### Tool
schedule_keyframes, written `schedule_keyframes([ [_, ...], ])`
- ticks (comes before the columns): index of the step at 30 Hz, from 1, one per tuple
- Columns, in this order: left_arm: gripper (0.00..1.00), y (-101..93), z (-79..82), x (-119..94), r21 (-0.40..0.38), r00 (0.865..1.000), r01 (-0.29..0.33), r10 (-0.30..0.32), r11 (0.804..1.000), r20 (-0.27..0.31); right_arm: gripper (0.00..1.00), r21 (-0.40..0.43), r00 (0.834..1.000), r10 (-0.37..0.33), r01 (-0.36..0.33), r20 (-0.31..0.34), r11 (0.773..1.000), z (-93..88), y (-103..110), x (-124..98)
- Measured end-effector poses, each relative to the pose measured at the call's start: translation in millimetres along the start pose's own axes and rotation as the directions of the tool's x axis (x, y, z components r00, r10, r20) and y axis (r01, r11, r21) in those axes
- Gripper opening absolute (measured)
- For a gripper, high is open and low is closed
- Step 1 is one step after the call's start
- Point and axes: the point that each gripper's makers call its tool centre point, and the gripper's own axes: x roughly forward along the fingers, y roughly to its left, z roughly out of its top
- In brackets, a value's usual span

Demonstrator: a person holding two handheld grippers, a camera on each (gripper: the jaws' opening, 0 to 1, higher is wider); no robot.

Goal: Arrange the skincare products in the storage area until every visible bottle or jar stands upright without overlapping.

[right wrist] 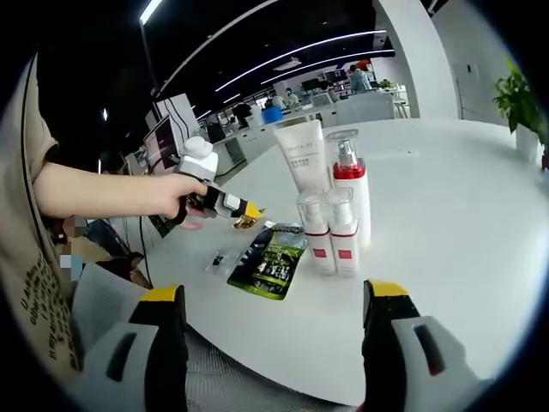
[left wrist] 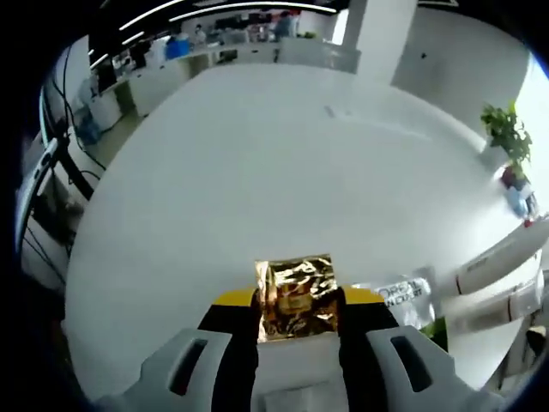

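Four bottles (right wrist: 330,206) stand upright on the table (right wrist: 446,249). Left gripper (left wrist: 298,322) clenches a gold sachet (left wrist: 297,296) above the table; right gripper (right wrist: 273,322) is released, empty. Remaining: green sachet (right wrist: 272,263) lies flat.

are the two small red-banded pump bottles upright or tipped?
Upright. In the right gripper view both small red-banded pump bottles stand on their bases on the white table, pumps pointing up, side by side.

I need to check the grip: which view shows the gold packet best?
The left gripper view: the gold packet sits large and close between the jaws of the left hand-held gripper, which are shut on it. In the right gripper view it is a small gold speck at that gripper's tip.
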Motion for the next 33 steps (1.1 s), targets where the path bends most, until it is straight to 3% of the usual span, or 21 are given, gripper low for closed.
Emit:
schedule_keyframes([
  [10,0.33,5.4,-23.4,-6,-0.012,0.999,-0.018,0.017,1.0,-0.029,0.85,-0.008,1.0,0.002,-0.002,-0.005,1.0,-0.6,1,0],
  [33,0.36,4.4,-29.0,-2,0.039,0.998,-0.029,0.031,0.999,-0.052,0.85,-0.006,1.0,-0.001,0.001,-0.009,1.0,-1.3,0,0],
])
